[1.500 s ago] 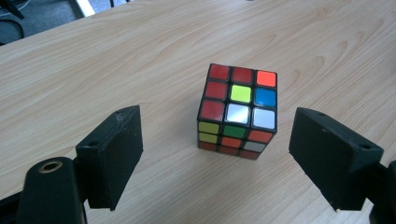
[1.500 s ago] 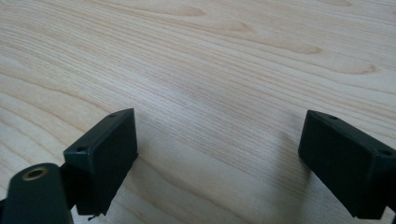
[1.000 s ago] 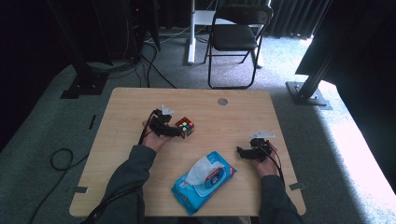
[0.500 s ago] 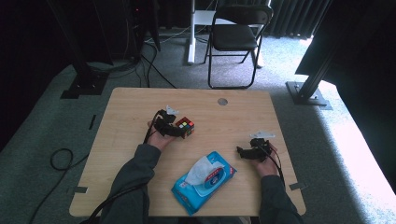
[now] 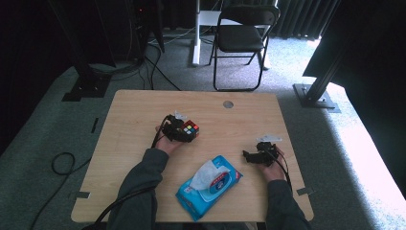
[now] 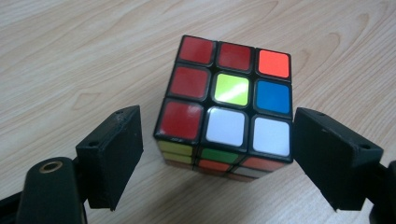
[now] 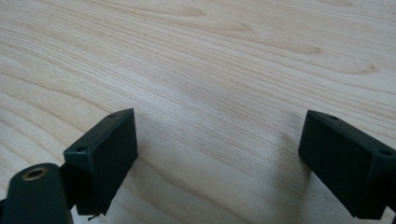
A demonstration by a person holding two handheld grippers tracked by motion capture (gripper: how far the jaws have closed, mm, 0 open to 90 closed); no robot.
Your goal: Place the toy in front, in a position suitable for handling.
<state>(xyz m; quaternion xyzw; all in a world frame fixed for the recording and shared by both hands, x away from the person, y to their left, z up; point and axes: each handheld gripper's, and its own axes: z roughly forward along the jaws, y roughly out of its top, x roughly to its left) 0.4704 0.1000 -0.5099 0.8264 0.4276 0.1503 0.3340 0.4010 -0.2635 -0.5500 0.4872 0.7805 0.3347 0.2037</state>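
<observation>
Two black jaws of the left tongs [image 6: 217, 158] stand wide apart astride the cube [image 6: 226, 105] on the bench [image 6: 70, 56], not yet touching; light, rigid and slick-faced, it likely wants squeezing flat on opposite sides, while the right tongs [image 7: 217, 163] gape empty.

Looking like a lab or recording studio space, not a home. Grey carpet [image 5: 57, 120] is covering the floor, and black curtains [image 5: 306, 19] are hanging along the back wall. Dark metal stands are sitting on base plates [image 5: 318, 96] bolted either side of a plain wooden tabletop [image 5: 139, 110], which is standing alone mid-room. Loose black cables [image 5: 62, 160] are running over the carpet. A black folding chair [image 5: 242, 38] is standing empty behind the tabletop, next to a white desk leg [image 5: 196, 33]. Daylight is coming in at the right.
</observation>
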